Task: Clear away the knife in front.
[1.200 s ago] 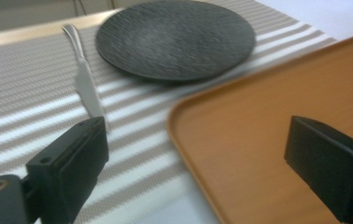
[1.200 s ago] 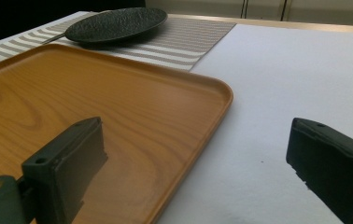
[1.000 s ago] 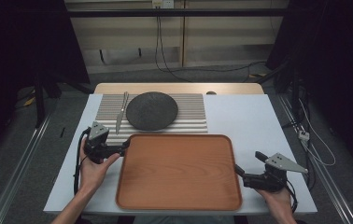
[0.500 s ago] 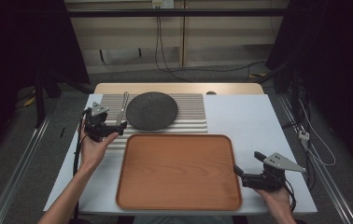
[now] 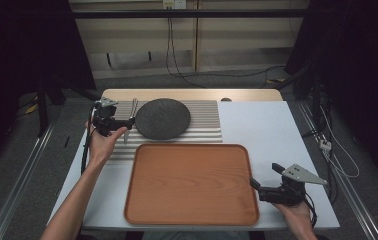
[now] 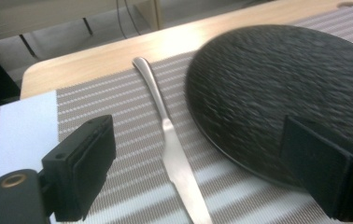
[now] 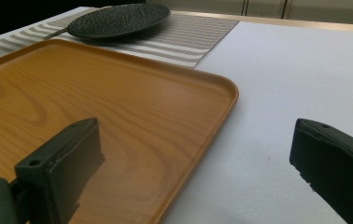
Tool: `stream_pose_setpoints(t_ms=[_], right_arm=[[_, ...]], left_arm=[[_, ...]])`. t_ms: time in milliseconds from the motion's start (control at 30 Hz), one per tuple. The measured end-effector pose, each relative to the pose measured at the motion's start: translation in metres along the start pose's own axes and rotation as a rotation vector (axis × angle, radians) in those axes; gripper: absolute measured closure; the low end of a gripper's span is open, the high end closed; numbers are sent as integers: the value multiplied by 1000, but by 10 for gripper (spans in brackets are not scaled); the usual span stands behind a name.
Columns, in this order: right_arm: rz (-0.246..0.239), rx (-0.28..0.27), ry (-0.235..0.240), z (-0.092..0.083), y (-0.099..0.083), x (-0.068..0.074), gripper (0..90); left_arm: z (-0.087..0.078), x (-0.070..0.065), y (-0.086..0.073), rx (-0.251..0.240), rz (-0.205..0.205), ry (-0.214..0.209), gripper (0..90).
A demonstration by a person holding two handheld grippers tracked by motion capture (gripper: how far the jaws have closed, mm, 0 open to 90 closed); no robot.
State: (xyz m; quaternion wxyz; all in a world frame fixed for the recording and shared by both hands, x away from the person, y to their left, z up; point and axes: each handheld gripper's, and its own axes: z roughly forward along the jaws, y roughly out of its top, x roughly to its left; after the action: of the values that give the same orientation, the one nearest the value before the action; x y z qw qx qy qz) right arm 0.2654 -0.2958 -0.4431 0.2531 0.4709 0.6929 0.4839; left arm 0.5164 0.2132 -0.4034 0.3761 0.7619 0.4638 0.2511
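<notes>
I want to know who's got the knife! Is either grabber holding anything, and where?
Nothing is held. The left gripper is open around the knife; the right gripper is open too.

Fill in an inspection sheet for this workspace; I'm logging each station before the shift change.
Surface: white table with a striped placemat at its far left.
Job's things: metal knife flat on the placemat, beside the dark round plate; wooden tray empty, near the front edge.
Clutter: nothing seen.
Grippers: left gripper open, jaws either side of the knife, not closed on it; right gripper open, astride the tray's right rim.
Cables: one trails from the left gripper along the forearm; more hang behind the table and lie on the floor at right.
Surroundings: dark room, floor rails on both sides.
</notes>
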Motion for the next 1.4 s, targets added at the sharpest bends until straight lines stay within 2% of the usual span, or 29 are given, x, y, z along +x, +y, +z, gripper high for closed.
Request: stream_pose_setpoints(t_ms=[33, 67, 100, 133, 267, 300, 367, 467, 500, 533, 633, 700, 733, 800, 833, 900, 933, 1000, 1033, 1067, 1100, 1133, 1167, 1200, 1233, 1333, 1400], right_arm=[[0, -1, -1, 0, 0, 0, 22], [-1, 0, -1, 0, 0, 0, 22], [4, 0, -1, 0, 0, 1, 22], [4, 0, -1, 0, 0, 1, 22], [-4, 2, 6, -1, 0, 2, 22], [-5, 6, 8, -1, -1, 2, 22], [1, 6, 8, -1, -1, 1, 22], [11, 7, 10, 0, -2, -1, 24], [13, 7, 11, 0, -2, -2, 24], [13, 10, 7, 1, -2, -2, 24], [12, 11, 9, 2, -2, -2, 25], [12, 14, 12, 2, -2, -2, 27], [10, 14, 13, 2, -2, -2, 28], [12, 14, 13, 3, -2, -2, 30], [12, 13, 12, 2, -2, -2, 30], [17, 10, 14, 2, -2, -2, 31], [18, 11, 14, 2, -2, -2, 31], [15, 14, 14, 3, -2, -3, 32], [17, 16, 15, 3, -2, -3, 32], [16, 16, 17, 3, -2, -3, 32], [20, 17, 17, 3, -2, -3, 32], [23, 19, 19, 4, -2, -3, 32], [22, 22, 20, 4, -3, -3, 32], [22, 22, 20, 4, -3, -3, 32], [22, 21, 21, 4, -3, -3, 32], [25, 13, 20, 2, -3, -4, 35], [25, 14, 21, 3, -3, -3, 34]], left_arm=[[0, 0, 0, 0, 0, 0, 115], [8, 3, 2, 13, 2, 1, 126], [12, 4, 2, 20, 9, 20, 138], [12, 4, 2, 20, 9, 20, 143], [28, 12, 1, 55, -20, 18, 155], [35, 15, 1, 71, -20, 28, 158], [39, 17, 2, 76, -30, 21, 166], [50, 22, 5, 90, -19, 33, 200], [58, 27, 8, 130, -29, 41, 207], [61, 28, 8, 136, -35, 30, 219], [70, 28, 12, 143, -40, 52, 292], [71, 30, 13, 148, -32, 36, 348], [75, 29, 13, 135, -60, 31, 387], [77, 29, 13, 130, -74, 28, 419], [79, 29, 12, 135, -87, 12, 459], [84, 29, 13, 159, -88, 14, 495], [91, 28, 13, 197, -75, 4, 533], [95, 26, 14, 204, -82, 30, 571], [95, 26, 14, 204, -82, 30, 589], [96, 27, 15, 209, -98, 20, 591], [97, 27, 14, 197, -135, 6, 601], [100, 26, 13, 205, -168, -6, 643], [100, 26, 13, 205, -168, -6, 674], [100, 27, 14, 213, -184, 4, 674], [100, 27, 13, 233, -176, 28, 715], [101, 27, 12, 243, -186, 37, 776], [101, 27, 13, 246, -185, 38, 782]])
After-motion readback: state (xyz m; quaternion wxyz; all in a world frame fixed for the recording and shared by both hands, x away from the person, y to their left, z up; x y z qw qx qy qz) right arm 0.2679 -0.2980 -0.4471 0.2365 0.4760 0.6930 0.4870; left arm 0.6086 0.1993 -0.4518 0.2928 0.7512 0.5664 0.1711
